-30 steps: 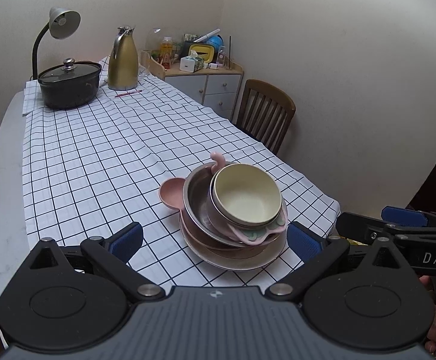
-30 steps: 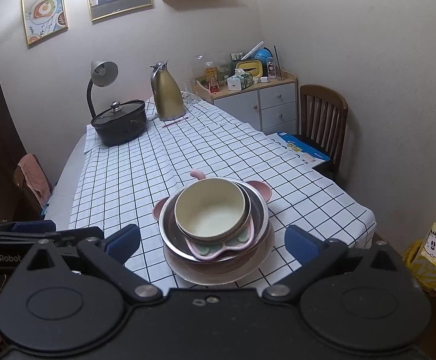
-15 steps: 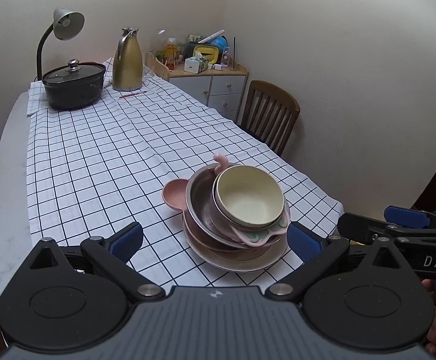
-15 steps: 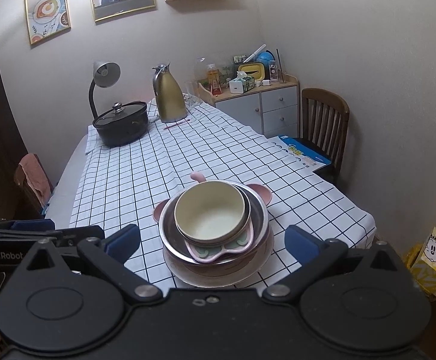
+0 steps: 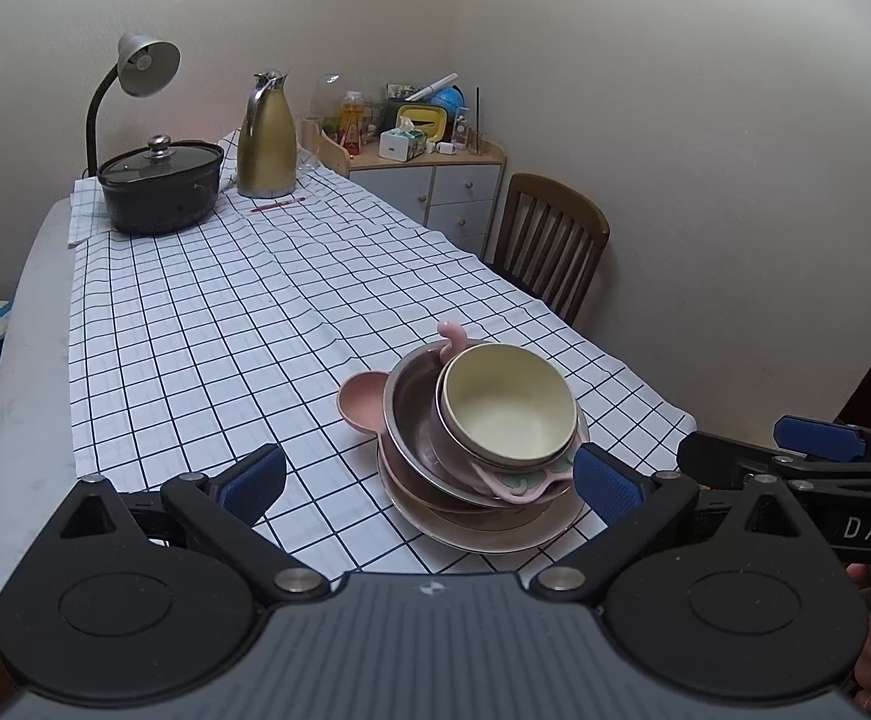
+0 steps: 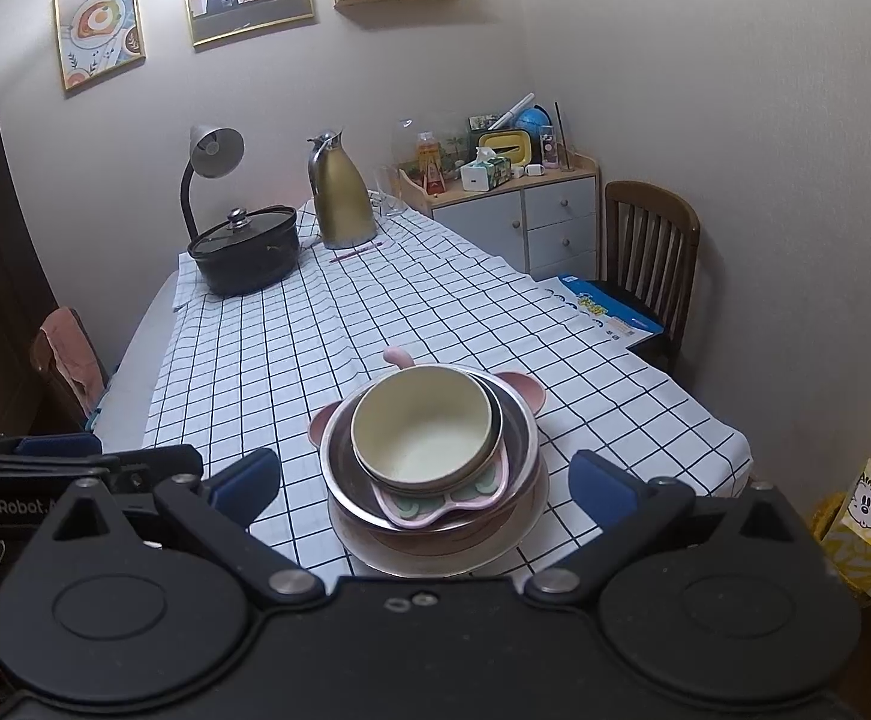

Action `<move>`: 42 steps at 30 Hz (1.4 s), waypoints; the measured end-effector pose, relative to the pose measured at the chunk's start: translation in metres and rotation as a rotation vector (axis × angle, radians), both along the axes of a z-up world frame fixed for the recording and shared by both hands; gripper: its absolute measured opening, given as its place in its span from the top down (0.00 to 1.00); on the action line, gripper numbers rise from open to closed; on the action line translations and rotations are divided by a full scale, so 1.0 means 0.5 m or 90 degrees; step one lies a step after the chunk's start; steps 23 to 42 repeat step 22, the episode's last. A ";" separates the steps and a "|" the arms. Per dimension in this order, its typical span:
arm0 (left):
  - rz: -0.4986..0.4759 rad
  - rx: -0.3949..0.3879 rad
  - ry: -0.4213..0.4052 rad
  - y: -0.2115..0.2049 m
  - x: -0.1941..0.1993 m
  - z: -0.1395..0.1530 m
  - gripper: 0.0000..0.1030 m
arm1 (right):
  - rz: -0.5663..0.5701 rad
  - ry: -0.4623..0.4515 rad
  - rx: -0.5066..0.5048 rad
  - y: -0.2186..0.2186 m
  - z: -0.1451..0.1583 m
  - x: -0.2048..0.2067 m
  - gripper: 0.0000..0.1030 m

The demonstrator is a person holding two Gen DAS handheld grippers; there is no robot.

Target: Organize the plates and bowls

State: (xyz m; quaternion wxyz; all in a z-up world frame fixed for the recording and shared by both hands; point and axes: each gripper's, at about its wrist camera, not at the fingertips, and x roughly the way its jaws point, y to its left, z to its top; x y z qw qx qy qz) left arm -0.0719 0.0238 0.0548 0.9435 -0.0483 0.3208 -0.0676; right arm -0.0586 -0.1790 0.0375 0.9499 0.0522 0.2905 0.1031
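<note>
Both the left hand-held gripper (image 5: 429,483) and the right hand-held gripper (image 6: 425,483) gape wide, empty, just before the stack (image 6: 429,462); a cream bowl (image 5: 507,405) tops it.

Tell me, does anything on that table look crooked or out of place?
Yes: the dish stack near the table's front edge is jumbled. The cream bowl sits tilted on a flower-shaped dish inside a steel bowl, all off-centre.

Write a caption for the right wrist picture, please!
Open right gripper facing a stack of dishes, cream bowl on top, on the checked tablecloth.
</note>
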 end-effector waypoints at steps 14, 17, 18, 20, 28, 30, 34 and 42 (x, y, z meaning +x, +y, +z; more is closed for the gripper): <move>0.005 0.004 -0.008 0.003 -0.002 0.002 0.01 | 0.001 -0.006 -0.001 0.002 0.001 -0.002 0.00; 0.004 0.004 -0.009 0.003 -0.001 0.002 0.01 | 0.000 -0.006 -0.002 0.004 0.001 -0.002 0.00; 0.004 0.003 -0.009 0.003 -0.001 0.002 0.01 | 0.001 -0.006 -0.002 0.006 0.002 -0.002 0.00; 0.005 0.002 -0.009 0.003 0.000 0.001 0.00 | 0.001 -0.005 -0.002 0.006 0.002 -0.001 0.00; 0.007 0.001 -0.009 0.004 0.002 0.001 0.01 | 0.002 -0.005 -0.003 0.010 0.001 0.002 0.00; 0.007 0.001 -0.009 0.004 0.002 0.001 0.01 | 0.002 -0.005 -0.003 0.010 0.001 0.002 0.00; 0.007 0.001 -0.009 0.004 0.002 0.001 0.01 | 0.002 -0.005 -0.003 0.010 0.001 0.002 0.00; 0.007 0.001 -0.009 0.004 0.002 0.001 0.01 | 0.002 -0.005 -0.003 0.010 0.001 0.002 0.00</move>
